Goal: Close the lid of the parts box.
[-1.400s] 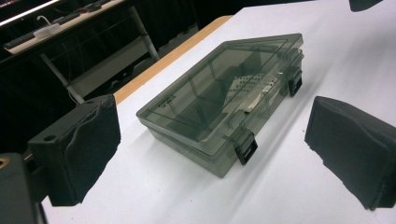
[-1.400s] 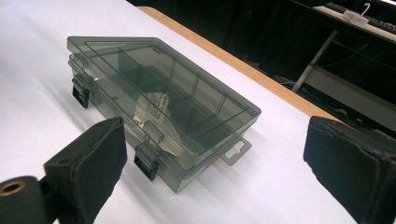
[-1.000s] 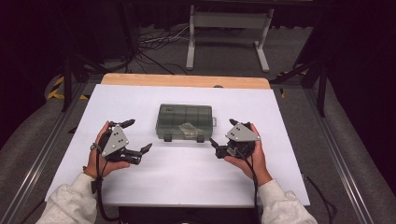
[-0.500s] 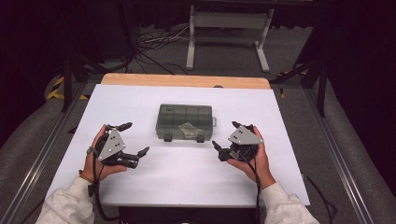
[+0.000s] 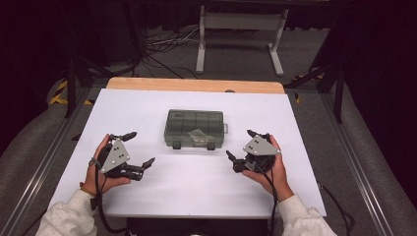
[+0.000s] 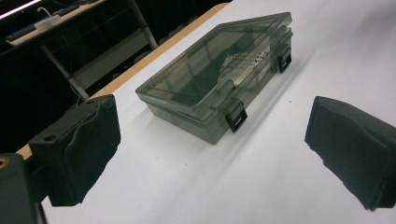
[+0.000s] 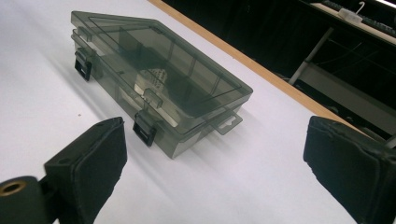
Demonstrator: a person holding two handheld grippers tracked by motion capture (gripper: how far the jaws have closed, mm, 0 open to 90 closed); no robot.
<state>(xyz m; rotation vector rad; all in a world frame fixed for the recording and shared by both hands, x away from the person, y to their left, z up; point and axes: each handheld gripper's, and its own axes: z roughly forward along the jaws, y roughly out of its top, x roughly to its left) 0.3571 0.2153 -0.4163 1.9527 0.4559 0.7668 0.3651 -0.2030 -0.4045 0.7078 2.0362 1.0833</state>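
A smoky clear plastic case (image 5: 195,129) lies flat on the white desk (image 5: 196,191), lid down and both black latches (image 6: 236,117) on its near edge fastened. It sits ahead of and between the two grippers, touching neither.

The left gripper (image 5: 137,150) rests in the person's left hand (image 5: 101,169), with its jaws spread wide and nothing between them. In the left gripper view the case (image 6: 219,74) lies beyond the jaws, nearer the left one, its near latch corner pointing into the gap.

The right gripper (image 5: 241,147) sits in the right hand (image 5: 270,172), jaws likewise wide apart and holding nothing. In the right gripper view the case (image 7: 159,79) lies ahead of the left jaw, one latch (image 7: 144,128) just past that jaw's tip, and bare desk fills the gap between the jaws.

Inside the case, dividers and a pale slip of paper (image 7: 156,77) show through the lid.
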